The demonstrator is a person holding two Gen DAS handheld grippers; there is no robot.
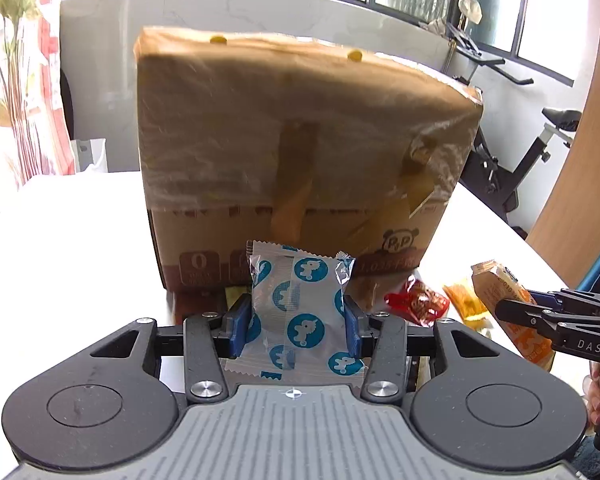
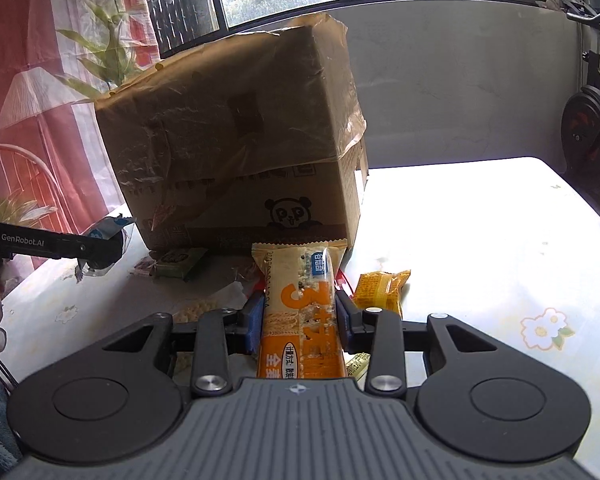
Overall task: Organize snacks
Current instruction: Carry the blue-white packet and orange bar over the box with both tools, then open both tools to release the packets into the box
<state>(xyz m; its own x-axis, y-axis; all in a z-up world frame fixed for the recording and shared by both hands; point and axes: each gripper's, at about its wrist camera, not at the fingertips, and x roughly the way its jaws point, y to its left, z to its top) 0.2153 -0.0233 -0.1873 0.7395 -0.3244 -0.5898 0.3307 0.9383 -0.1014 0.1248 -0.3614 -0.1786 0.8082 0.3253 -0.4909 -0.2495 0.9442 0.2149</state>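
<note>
At a sunlit white table (image 2: 480,240), I hold one snack in each gripper in front of a large cardboard box (image 1: 300,140), which stands just beyond both sets of jaws; its near flap, wrapped in crinkled clear tape, hangs down over the side, and I cannot see what the box holds from either wrist camera. My left gripper (image 1: 296,326) is clamped on a silver packet with blue round logos (image 1: 300,312): the blue pads (image 1: 239,326) press its two side edges, the packet stands upright between them, its crimped top rising above the fingertips and its bottom seam reaching back toward the camera. My right gripper (image 2: 298,326) is closed on an orange-and-cream cereal bar (image 2: 300,308), gripped across its width, with the bar's top end projecting ahead of the jaws toward the box's panda print. Just right of the right jaws a small yellow-orange packet (image 2: 382,290) lies on the table; ahead and left of them a green packet (image 2: 180,262) sits against the foot of the box. Seen from the left wrist, a red wrapped snack (image 1: 418,304) lies on the table between the two grippers.
</note>
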